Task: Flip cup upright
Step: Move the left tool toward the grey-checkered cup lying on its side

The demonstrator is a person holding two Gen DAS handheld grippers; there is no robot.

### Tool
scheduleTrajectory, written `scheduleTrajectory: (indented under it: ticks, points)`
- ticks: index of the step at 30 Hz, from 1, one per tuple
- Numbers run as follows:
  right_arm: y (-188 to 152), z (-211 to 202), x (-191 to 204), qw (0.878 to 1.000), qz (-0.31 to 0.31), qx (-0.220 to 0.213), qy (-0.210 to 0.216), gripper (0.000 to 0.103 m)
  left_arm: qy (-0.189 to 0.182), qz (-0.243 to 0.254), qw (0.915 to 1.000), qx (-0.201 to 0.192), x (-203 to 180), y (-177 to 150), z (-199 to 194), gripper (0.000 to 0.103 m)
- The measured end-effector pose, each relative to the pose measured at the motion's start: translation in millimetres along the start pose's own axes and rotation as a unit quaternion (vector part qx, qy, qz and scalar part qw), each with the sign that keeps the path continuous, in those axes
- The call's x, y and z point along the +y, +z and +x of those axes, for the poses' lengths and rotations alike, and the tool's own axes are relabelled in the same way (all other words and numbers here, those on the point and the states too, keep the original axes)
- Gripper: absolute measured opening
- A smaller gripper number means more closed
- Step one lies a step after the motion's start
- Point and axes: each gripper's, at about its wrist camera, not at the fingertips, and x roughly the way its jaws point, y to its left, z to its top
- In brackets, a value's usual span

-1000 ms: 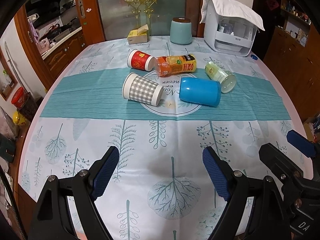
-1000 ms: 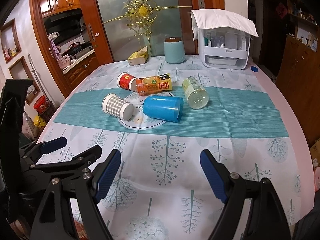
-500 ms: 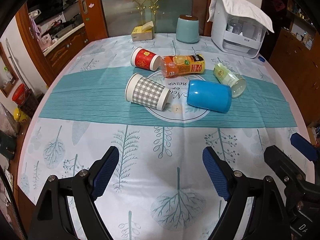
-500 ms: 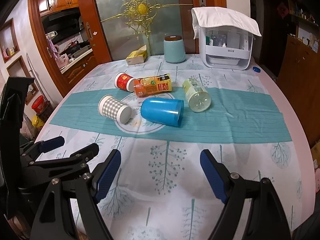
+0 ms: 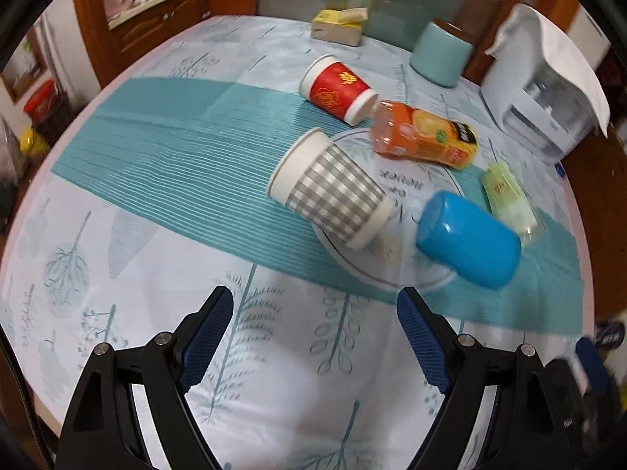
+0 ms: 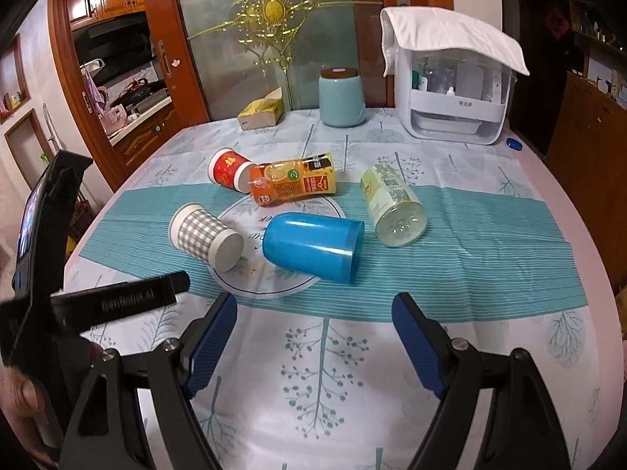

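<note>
Three cups lie on their sides on the teal runner: a grey checked paper cup (image 5: 331, 190) (image 6: 204, 237), a blue plastic cup (image 5: 468, 244) (image 6: 313, 246) and a red paper cup (image 5: 337, 88) (image 6: 227, 168). My left gripper (image 5: 315, 327) is open and empty, just short of the checked cup. My right gripper (image 6: 313, 329) is open and empty, just short of the blue cup. The left gripper's body (image 6: 51, 274) shows at the left of the right wrist view.
An orange juice bottle (image 6: 292, 184) and a pale green bottle (image 6: 394, 205) lie beside the cups. A teal jar (image 6: 341, 98), a yellow tissue box (image 6: 262, 111) and a white organiser (image 6: 450, 90) stand at the table's far edge.
My left gripper has moved forward and swung left, so the checked cup is much nearer and the view is tilted. My right gripper has moved slightly closer to the blue cup.
</note>
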Motion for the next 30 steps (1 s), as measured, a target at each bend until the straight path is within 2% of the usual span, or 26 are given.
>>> scheduleTrajectory:
  ticks: [7,15,19,24,30]
  points:
    - [5,35,-2,1.0,0.007,0.017,0.006,0.082,-0.013,-0.064,0.9967,0.049,8,23,39,0.084]
    - [9,65,-1,0.999,0.014,0.042,0.013,0.082,-0.024,-0.145,0.9877,0.052,12,50,67,0.085]
    - [9,74,0,0.998,0.013,0.055,0.019,0.082,-0.017,-0.152,0.9867,0.055,6,62,72,0.085]
    - [8,83,-3,0.997,0.019,0.066,0.02,0.082,-0.04,-0.169,0.9835,0.05,2,70,67,0.085]
    - [9,93,-6,0.997,0.023,0.072,0.019,0.082,-0.033,-0.18,0.9816,0.054,0,81,82,0.085]
